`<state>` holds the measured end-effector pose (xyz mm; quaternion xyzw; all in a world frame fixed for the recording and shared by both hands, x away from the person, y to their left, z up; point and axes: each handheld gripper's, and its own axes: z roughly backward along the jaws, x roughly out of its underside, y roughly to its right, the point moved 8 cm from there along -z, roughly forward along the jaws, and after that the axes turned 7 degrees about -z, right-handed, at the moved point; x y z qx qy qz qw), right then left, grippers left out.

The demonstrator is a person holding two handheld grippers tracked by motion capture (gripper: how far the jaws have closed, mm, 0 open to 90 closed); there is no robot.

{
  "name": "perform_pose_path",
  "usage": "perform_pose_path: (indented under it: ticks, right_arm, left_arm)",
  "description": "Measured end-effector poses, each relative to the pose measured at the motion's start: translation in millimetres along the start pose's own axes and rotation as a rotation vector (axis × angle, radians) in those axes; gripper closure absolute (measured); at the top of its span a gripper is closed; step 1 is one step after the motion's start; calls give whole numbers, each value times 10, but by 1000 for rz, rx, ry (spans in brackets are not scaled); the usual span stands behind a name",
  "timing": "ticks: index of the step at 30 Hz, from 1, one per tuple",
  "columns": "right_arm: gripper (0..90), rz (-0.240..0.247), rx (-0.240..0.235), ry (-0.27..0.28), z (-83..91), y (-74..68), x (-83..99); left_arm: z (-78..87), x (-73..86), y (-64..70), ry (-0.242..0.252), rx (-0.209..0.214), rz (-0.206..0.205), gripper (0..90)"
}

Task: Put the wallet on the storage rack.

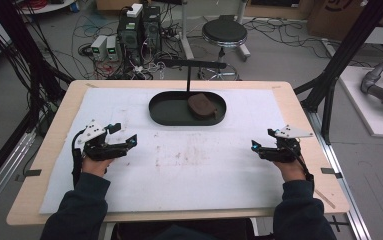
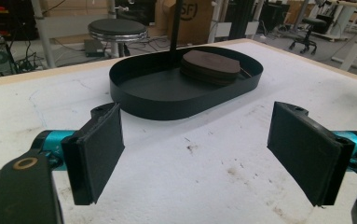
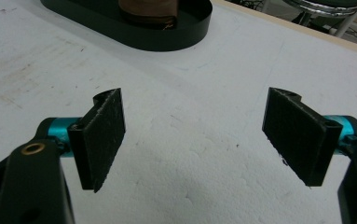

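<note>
A black oval tray sits at the far middle of the white mat, with a thin black post and crossbar rising from it. A flat brown object lies in the tray's right half; it also shows in the left gripper view as the brown object and partly in the right gripper view as the brown object. My left gripper rests at the mat's left, open, nothing between its pads. My right gripper rests at the mat's right, open and empty too, pads wide apart.
The white mat covers most of the wooden table. Beyond the far edge stand a round black stool, computer boxes and loose cables on the floor. Black frame posts flank the table on both sides.
</note>
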<state>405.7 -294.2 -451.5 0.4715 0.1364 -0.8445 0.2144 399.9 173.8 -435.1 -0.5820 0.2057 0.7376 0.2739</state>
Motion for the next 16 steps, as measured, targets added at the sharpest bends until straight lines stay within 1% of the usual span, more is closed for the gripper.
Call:
perform_pose_path:
  ticks: [8,16]
  right_arm:
    - [216,0,16,1,-7,26,17]
    - [216,-11,19,-1,-14,44,28]
  left_arm:
    - [4,9,-12,-3,-6,5,182]
    - [-15,19,-13,-8,-6,0,181]
